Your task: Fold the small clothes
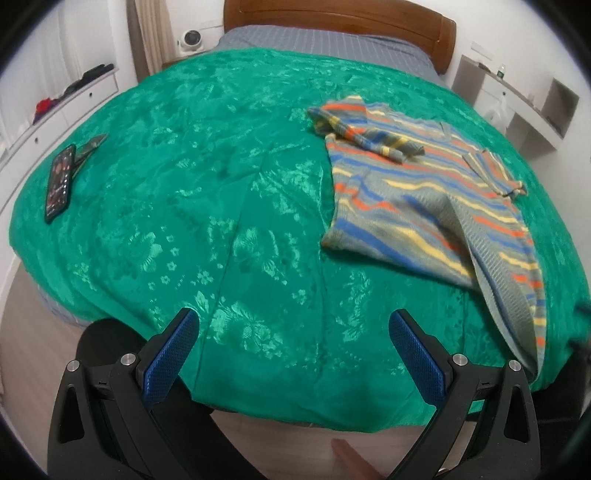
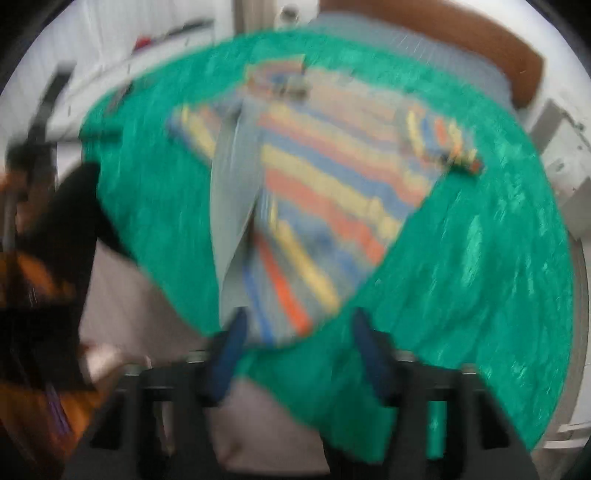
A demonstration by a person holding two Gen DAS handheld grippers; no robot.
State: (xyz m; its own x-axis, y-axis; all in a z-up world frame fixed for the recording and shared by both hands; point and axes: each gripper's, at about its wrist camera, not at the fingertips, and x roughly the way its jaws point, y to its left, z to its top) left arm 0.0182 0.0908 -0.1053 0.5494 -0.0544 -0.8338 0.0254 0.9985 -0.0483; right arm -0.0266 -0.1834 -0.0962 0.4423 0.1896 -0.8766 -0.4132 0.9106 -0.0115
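Note:
A small striped shirt (image 1: 424,184) in grey, blue, orange and yellow lies on the right part of a green bed cover (image 1: 221,221). One sleeve is folded over its chest, and its near hem is lifted toward the bed's front edge. My left gripper (image 1: 293,325) is open and empty, hovering above the cover's front edge, left of the shirt. The right wrist view is blurred by motion. There the shirt (image 2: 314,184) stretches from the bed down to my right gripper (image 2: 299,325). The jaws stand apart and the shirt's hem hangs between them.
A phone (image 1: 59,181) and a dark tool (image 1: 88,147) lie at the cover's left edge. A wooden headboard (image 1: 340,22) and grey sheet (image 1: 325,44) are at the back. White shelves (image 1: 517,103) stand right, a drawer unit (image 1: 55,107) left. Floor (image 1: 29,332) shows below the bed.

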